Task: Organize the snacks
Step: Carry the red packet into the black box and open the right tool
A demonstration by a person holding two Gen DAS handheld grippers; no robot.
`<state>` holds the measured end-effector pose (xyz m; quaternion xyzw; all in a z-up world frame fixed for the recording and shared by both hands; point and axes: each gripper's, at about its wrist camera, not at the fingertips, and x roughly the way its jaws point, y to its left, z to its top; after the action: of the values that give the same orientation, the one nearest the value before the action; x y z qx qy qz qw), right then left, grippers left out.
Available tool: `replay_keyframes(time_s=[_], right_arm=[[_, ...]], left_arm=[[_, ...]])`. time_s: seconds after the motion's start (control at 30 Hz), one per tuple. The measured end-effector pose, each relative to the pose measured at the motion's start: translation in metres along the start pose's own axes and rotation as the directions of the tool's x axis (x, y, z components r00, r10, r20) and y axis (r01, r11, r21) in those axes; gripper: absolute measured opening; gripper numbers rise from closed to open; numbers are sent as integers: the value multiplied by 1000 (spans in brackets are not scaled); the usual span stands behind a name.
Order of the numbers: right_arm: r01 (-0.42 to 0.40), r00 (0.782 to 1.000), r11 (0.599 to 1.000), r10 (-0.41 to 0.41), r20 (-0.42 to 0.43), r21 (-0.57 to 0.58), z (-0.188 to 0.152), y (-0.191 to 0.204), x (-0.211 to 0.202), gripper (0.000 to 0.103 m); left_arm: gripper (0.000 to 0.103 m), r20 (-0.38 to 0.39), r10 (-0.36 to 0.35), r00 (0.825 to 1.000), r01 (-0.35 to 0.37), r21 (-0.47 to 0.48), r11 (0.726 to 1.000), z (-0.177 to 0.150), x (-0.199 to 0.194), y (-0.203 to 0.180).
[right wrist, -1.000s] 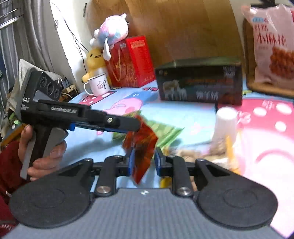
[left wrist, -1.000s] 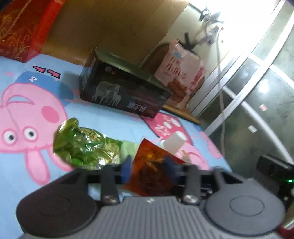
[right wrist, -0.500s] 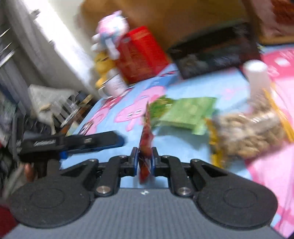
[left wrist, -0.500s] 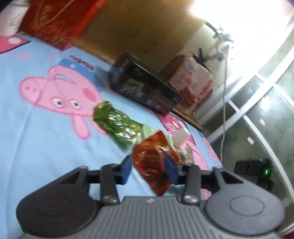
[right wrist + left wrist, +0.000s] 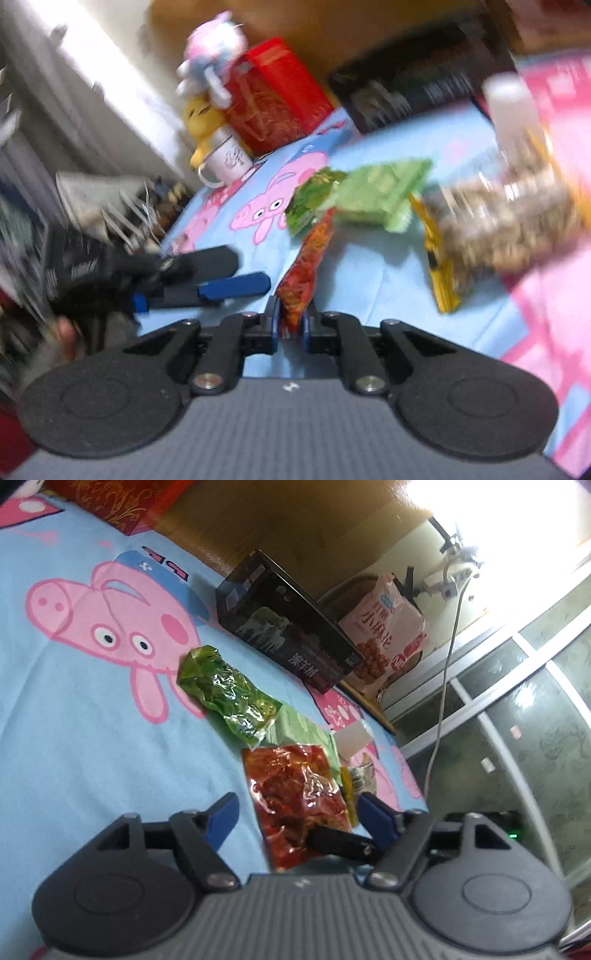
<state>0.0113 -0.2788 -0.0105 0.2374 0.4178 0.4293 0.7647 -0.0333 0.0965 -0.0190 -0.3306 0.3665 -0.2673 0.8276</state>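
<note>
Nearest the cameras, the right tongs [image 5: 289,328] are clenched on the lower edge of the crinkled red foil snack packet [image 5: 299,797], which stands on edge between their blue pads in the right wrist view. The left tongs [image 5: 299,818] are released and opening; the packet lies between their spread blue pads [image 5: 221,818] without contact. A second ago the left tongs pinched this packet; the grip now rests with the right tongs alone, so the hand-over appears complete and the packet is probably ready to be placed with the others.

Just beyond, on the light-blue cartoon-pig bed sheet [image 5: 74,738], lie the shiny dark-green foil snack bag [image 5: 229,694] and, touching it, the flat pale-green paper packet [image 5: 384,188]. To the right sits the clear bag of brown nuts with yellow edging [image 5: 506,229]. Compared with the earlier view, the red packet hangs lower and closer to the sheet.

Farther back stand the long black cardboard box [image 5: 288,642] and the pink printed snack bag [image 5: 388,627].
</note>
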Motion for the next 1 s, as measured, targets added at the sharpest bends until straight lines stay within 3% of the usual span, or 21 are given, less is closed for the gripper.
replay_keyframes(time_s=[0.1,0.17,0.2,0.23,0.27,0.33,0.4,0.57,0.77,0.87,0.93,1.0], right_arm=[[-145,989,978,140,41,150,2,-12,-5,13],[-213,977,961,205,62,176,3,-10,-6,13],[-238,971,955,230,66,174,4,-8,-8,13],[-250,968,954,242,68,165,5,-4,-8,13],[-248,968,957,241,64,150,7,0,-7,13],[-234,972,965,227,64,122,14,7,-6,13],[-205,978,974,200,65,94,28,12,-7,13],[-103,987,994,105,124,-23,83,32,-3,13],[54,973,998,-46,227,-28,177,32,13,14],[170,961,985,-161,226,-17,210,22,31,25],[292,935,956,-278,221,-33,218,18,39,46],[334,923,941,-313,223,-60,217,16,31,46]], left_arm=[[78,8,-67,998,67,-67,995,2,-6,8],[76,10,-131,991,132,-110,985,3,-6,12],[67,10,-161,987,161,-122,979,5,-6,12],[46,12,-185,983,185,-123,975,6,-5,10],[39,7,-197,980,197,-113,974,8,-3,7],[30,21,-150,989,151,-62,987,18,-1,-2],[25,23,-131,991,131,-37,991,33,3,-8],[28,52,-101,994,97,62,993,102,32,-34],[35,103,-20,994,8,115,993,188,91,-58],[40,133,79,988,-95,125,988,208,120,-59],[42,143,148,979,-166,120,979,209,130,-55],[43,144,139,980,-155,109,982,202,127,-50]])
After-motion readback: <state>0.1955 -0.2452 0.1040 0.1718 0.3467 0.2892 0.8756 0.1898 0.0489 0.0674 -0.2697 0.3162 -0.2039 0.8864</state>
